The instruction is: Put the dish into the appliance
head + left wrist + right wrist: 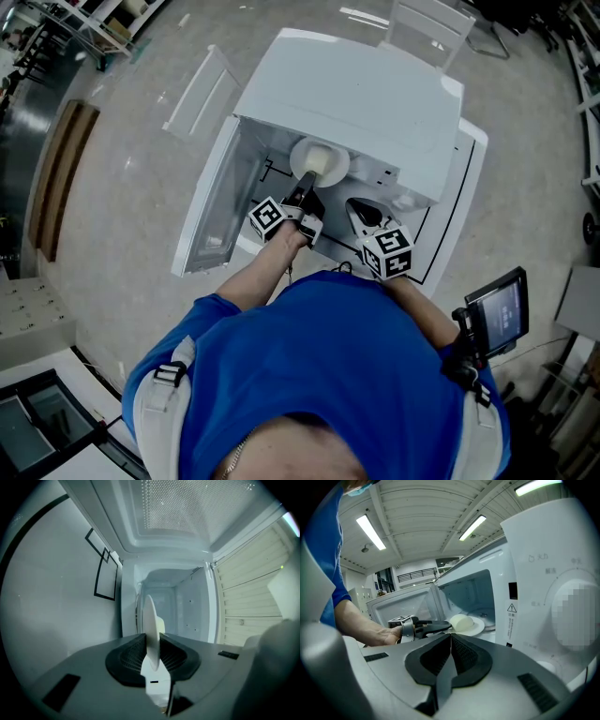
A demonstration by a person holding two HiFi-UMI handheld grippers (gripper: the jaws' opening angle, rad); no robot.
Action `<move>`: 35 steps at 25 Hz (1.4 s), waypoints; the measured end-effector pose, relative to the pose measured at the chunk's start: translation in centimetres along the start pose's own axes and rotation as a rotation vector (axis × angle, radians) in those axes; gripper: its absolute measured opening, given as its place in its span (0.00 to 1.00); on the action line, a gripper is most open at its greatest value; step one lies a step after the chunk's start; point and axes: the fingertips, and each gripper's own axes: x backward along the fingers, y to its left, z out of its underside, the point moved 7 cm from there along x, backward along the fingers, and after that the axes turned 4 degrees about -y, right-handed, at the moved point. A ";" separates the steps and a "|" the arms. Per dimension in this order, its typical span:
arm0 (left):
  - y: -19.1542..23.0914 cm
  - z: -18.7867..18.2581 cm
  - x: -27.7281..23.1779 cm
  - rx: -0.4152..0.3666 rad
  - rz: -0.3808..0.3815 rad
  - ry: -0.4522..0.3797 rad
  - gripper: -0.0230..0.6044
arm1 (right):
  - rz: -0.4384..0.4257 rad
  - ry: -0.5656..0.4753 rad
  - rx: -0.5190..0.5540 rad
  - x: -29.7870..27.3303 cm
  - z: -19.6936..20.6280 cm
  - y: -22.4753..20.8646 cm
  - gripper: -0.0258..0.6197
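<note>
Left gripper point(153, 645) grasps the plate point(149, 617) by its rim; we hold it level entering the microwave point(367, 92) cavity. Right gripper point(450, 641) is clenched, empty.

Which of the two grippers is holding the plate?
The left gripper, shut on the rim of the plate; the right gripper is shut on nothing.
</note>
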 end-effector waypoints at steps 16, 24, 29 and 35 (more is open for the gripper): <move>0.9 -0.7 -1.6 -0.021 -0.040 -0.013 0.15 | 0.010 -0.012 0.013 -0.5 -0.4 -0.3 0.04; 0.8 -0.8 -1.7 -0.064 -0.031 0.000 0.15 | 0.008 -0.020 0.020 -0.4 -0.5 -0.6 0.04; 0.6 -0.8 -1.3 -0.127 -0.022 0.018 0.16 | -0.004 -0.019 0.025 -0.5 -0.4 -0.4 0.04; 0.4 -0.6 -0.7 -0.221 -0.022 0.051 0.20 | -0.014 -0.017 0.032 -0.4 -0.1 -0.3 0.04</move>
